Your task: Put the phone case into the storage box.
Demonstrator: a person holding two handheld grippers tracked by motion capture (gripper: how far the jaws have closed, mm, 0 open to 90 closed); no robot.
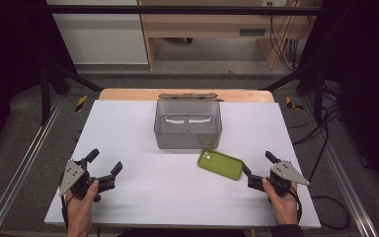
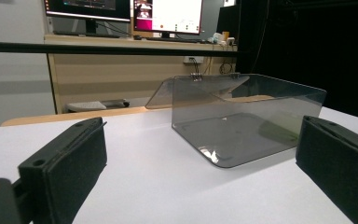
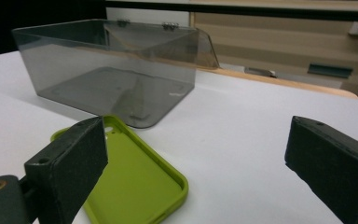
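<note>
Green phone case (image 1: 220, 164) flat on table (image 1: 128, 133) near right gripper (image 1: 258, 165); both grippers released, left gripper (image 1: 105, 161) apart

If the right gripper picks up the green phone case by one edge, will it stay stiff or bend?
The green phone case is an empty thin-walled shell lying open side up, so it probably flexes somewhat and weighs little. Lying flat on the white table, it should slide rather than tip. The right gripper stands open beside it.

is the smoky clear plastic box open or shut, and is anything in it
Open and empty: the smoky clear plastic box has its hinged lid swung back behind it, and its bare floor shows through.
</note>
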